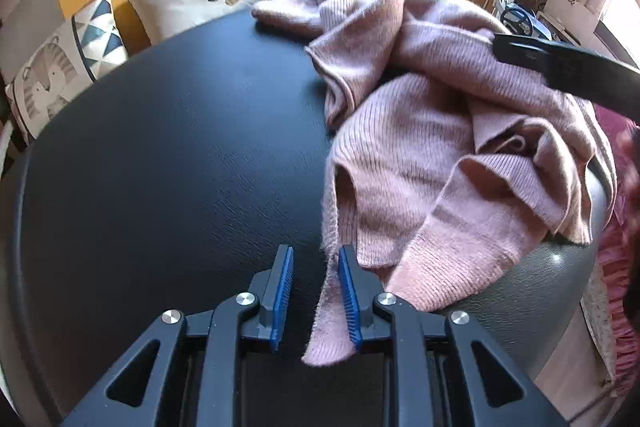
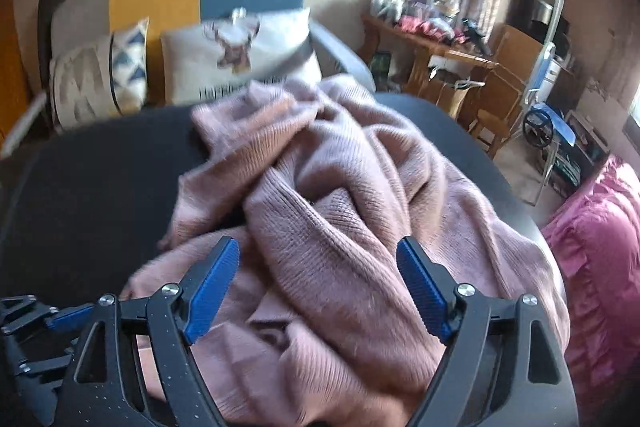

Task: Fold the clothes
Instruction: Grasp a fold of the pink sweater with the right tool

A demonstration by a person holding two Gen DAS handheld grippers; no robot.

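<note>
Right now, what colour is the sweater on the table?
Dusty pink sweater, best in the left wrist view.

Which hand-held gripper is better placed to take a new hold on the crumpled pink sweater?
Probably the right hand-held gripper: its jaws are wide open directly above the pink sweater. The left hand-held gripper sits at the sweater's edge with a strip of fabric already between its pads.

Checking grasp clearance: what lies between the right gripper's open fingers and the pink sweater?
Nothing: in the right wrist view the right gripper hangs open over the bunched pink sweater, with only knit showing between its fingers.
</note>
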